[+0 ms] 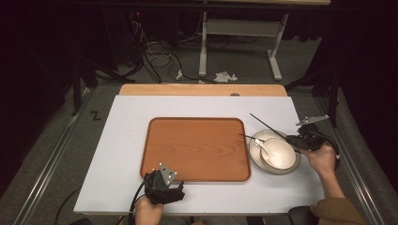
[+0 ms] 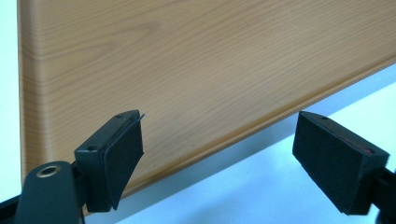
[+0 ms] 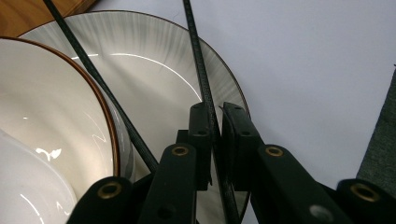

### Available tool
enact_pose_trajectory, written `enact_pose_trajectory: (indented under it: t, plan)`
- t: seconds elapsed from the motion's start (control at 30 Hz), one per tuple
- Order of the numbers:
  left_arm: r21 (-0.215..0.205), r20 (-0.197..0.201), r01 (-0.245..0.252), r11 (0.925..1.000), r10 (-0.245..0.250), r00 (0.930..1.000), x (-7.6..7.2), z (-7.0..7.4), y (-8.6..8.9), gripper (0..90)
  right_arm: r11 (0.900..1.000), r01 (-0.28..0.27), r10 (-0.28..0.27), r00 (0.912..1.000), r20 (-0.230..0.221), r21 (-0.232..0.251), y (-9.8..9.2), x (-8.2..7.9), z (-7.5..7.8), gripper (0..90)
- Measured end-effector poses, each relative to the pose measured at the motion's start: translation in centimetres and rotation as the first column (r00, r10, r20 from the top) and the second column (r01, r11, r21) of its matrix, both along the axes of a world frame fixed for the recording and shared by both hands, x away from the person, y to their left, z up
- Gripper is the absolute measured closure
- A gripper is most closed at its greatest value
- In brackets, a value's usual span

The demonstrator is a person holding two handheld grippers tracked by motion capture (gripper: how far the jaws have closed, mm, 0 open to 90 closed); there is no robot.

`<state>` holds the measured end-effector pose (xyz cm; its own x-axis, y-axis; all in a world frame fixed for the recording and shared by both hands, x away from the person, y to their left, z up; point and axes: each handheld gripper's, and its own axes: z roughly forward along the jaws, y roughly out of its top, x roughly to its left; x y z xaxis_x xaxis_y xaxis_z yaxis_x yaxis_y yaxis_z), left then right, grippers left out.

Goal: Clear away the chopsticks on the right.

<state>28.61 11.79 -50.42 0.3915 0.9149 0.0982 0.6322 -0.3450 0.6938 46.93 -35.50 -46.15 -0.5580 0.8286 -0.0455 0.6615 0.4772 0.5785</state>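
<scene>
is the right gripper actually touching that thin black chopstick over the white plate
Touching. The right gripper view shows the right gripper with its jaws closed on one thin black chopstick, pads pressed on both sides, above the white ribbed plate.

We see the wooden tray [image 1: 197, 149] bare across its whole floor, so a hand-held gripper can pass over it freely. At right, the plate [image 1: 257, 157], the bowl [image 1: 281, 153] on it and two dark chopsticks [image 1: 264, 125] slanting up to the far left crowd that side. The white table [image 1: 122, 140] lies open left of the tray and along its far edge.
</scene>
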Motion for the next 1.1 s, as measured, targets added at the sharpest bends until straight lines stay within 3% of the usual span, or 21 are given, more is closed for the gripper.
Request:
enact_pose_trajectory:
  t: [0.37, 0.77, 1.1]
  plan:
    - [0.002, -0.003, 0.01, 0.9999, -0.01, 0.9999, 0.1, 0.0, -0.1, 16.5, 1.0, 0.017, -0.017, 0.9993, 0.032, 0.011, -0.4, -0.3, 0.0, 86.4]
    - [-0.001, -0.004, 0.046, 0.9989, -0.046, 0.9989, 0.6, 0.1, -0.7, 16.5, 0.998, 0.023, -0.028, 0.9974, 0.067, 0.065, -0.6, -2.1, 1.1, 86.6]
    - [-0.002, -0.002, 0.109, 0.994, -0.109, 0.994, 1.5, 0.1, -2.0, 16.5, 0.987, 0.004, -0.021, 0.9946, 0.101, 0.163, -0.6, -4.9, 2.8, 86.6]
